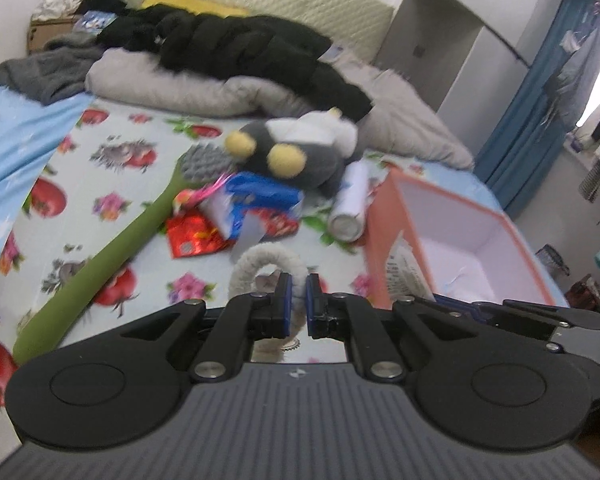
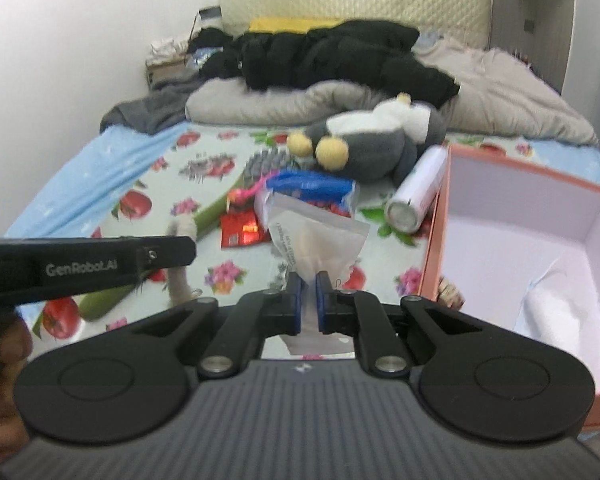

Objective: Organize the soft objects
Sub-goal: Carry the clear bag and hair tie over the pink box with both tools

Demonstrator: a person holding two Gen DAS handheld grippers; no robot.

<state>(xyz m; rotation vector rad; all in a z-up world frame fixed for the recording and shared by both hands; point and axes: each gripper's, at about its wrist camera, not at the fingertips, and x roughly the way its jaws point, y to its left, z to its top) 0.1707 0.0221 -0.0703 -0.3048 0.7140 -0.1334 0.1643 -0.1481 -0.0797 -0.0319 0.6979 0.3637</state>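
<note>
A bed [image 1: 112, 168] covered with a fruit-and-flower printed sheet fills both views, with a grey quilt [image 1: 204, 88] and a black puffer coat [image 1: 252, 48] heaped at its far end. An open pink box [image 2: 436, 248] with a white interior stands on the near right part of the bed. A grey and white plush toy [image 2: 364, 152] with yellow feet lies near the middle, beside a white cylindrical can [image 2: 418, 190] and a long green brush [image 1: 100, 256]. Smaller packets are piled below the toy: a blue wrapper [image 2: 312, 188] and a red foil sachet [image 2: 240, 230]. The right claw [image 2: 308, 296] is pressed onto a translucent white pouch [image 2: 312, 236], which is held up over the sheet just left of the box. The left claw [image 1: 298, 300] is pinched onto a fuzzy cream loop [image 1: 260, 264], possibly a hair band, held above the sheet near the box's left wall. Both held items appear meant for the box. For a clean drop, each item is best carried fully over the rim and lowered inside before the grip is eased, one claw at a time so they do not collide.
</note>
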